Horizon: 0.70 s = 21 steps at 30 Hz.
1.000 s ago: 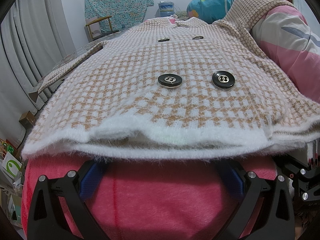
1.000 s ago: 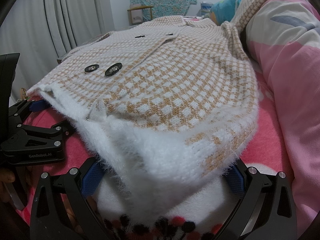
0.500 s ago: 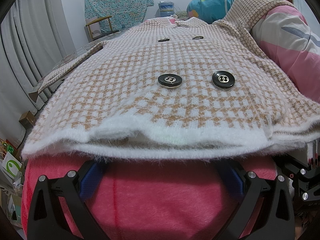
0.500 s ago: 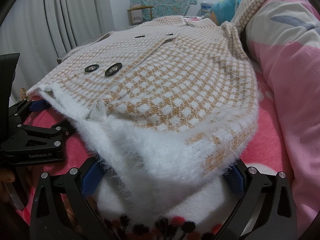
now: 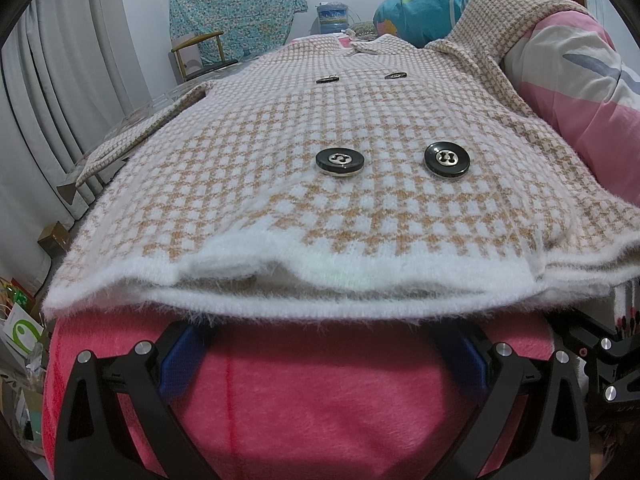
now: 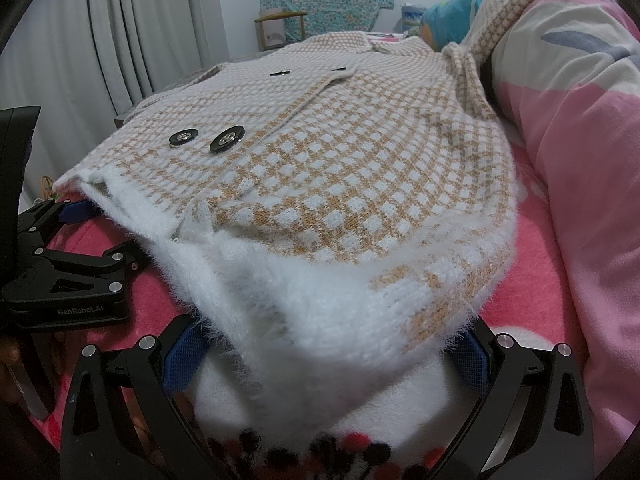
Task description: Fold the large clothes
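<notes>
A tan-and-white checked knit cardigan (image 5: 320,128) with black buttons (image 5: 447,159) lies flat on a pink blanket (image 5: 320,392). Its fluffy white hem (image 5: 304,284) faces me. My left gripper (image 5: 324,354) is open, its blue pads (image 5: 180,360) wide apart just below the hem, under its edge. In the right wrist view the cardigan (image 6: 360,152) shows its right hem corner (image 6: 320,320), which droops between the wide-open fingers (image 6: 184,354) of my right gripper (image 6: 326,354). The left gripper (image 6: 76,264) also shows at the left there.
A rolled pink-and-white quilt (image 5: 580,92) lies along the right side, with one sleeve draped onto it. A blue pillow (image 5: 416,12) sits at the far end. Grey curtains (image 5: 60,80) hang at the left, and a chair (image 5: 200,52) stands beyond. Bags (image 5: 20,320) sit on the floor at the left.
</notes>
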Each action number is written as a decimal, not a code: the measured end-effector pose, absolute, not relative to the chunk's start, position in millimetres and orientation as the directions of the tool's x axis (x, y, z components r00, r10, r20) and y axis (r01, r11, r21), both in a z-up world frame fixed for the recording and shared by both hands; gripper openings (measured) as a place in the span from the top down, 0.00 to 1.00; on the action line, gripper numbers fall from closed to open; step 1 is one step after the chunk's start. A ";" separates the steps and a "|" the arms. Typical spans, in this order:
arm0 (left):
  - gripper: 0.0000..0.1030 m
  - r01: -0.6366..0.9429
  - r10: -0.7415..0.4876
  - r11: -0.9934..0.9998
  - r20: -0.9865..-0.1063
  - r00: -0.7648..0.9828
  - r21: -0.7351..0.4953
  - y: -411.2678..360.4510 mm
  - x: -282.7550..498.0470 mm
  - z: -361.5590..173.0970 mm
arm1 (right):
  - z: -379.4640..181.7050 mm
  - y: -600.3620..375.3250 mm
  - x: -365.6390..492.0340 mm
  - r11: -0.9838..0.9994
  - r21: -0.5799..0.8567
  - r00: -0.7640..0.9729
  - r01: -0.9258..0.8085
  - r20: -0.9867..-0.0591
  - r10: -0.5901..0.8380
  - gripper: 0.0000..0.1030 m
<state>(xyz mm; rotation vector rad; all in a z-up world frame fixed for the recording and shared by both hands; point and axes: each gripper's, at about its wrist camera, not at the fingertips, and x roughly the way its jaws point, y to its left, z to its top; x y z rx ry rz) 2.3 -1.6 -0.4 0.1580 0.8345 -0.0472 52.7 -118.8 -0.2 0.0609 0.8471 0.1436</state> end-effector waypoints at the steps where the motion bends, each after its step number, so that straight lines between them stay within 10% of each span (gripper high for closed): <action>1: 0.03 0.104 0.019 0.987 -0.741 0.671 0.119 -1.4 2.3 -0.5 | -0.2 -119.0 52.6 0.989 0.111 0.653 -0.102 -0.742 0.151 0.06; 21: 0.03 0.105 0.012 0.988 -0.736 0.676 0.112 0.1 1.4 0.6 | 0.3 -121.7 51.7 0.986 0.126 0.656 -0.105 -0.737 0.164 0.06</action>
